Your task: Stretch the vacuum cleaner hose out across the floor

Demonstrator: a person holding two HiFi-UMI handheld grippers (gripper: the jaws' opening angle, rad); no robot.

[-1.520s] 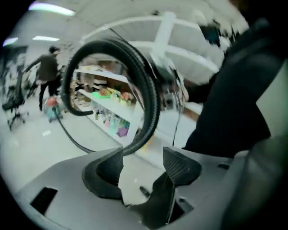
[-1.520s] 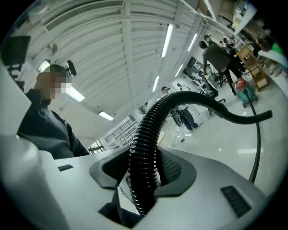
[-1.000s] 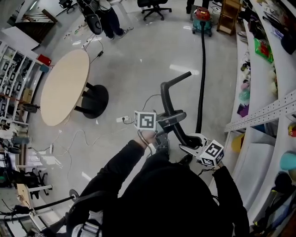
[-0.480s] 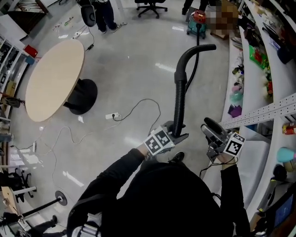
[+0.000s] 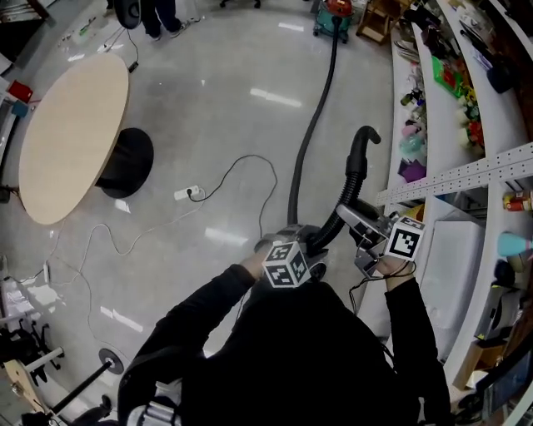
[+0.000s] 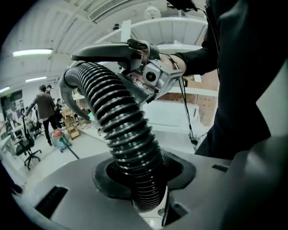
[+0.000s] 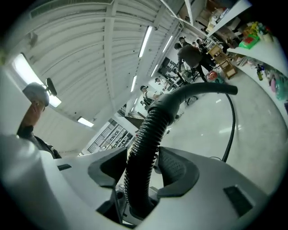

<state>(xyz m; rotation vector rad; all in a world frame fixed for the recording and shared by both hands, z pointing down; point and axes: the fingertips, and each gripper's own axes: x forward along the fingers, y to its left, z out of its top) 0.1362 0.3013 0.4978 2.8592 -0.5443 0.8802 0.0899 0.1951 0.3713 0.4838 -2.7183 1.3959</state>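
1. Seen from the head camera, a person in a black sleeved top stands on a glossy pale floor (image 5: 225, 100), with a two-jaw gripper in each hand.
2. The black ribbed hose (image 5: 312, 133) lies in a nearly straight line across the floor. It starts at the vacuum cleaner (image 5: 333, 8), a red-topped canister at the far top edge, and runs back to the person's hands.
3. Near the hands the hose rises off the floor and ends in a curved handle end (image 5: 360, 143), which arches up beside the shelves.
4. The left gripper (image 5: 283, 240) has just been closing. In its own view its padded jaws are clamped on the hose (image 6: 121, 121), both pads pressing the ribs.
5. The right gripper (image 5: 354, 218) sits farther along, just below the handle end. Its jaws have just been narrowing around the hose (image 7: 146, 143). The hose leans on one pad, and the other pad stands a sliver off.
6. Each gripper carries a marker cube (image 5: 286, 265) printed with black-and-white square code patterns, not letters.
7. A round table (image 5: 71, 137) with a pale top stands at the left.
8. A white power strip (image 5: 190, 193) with a looping cable lies between the table and the hose.
9. Cluttered white shelves (image 5: 466, 125) line the right side.
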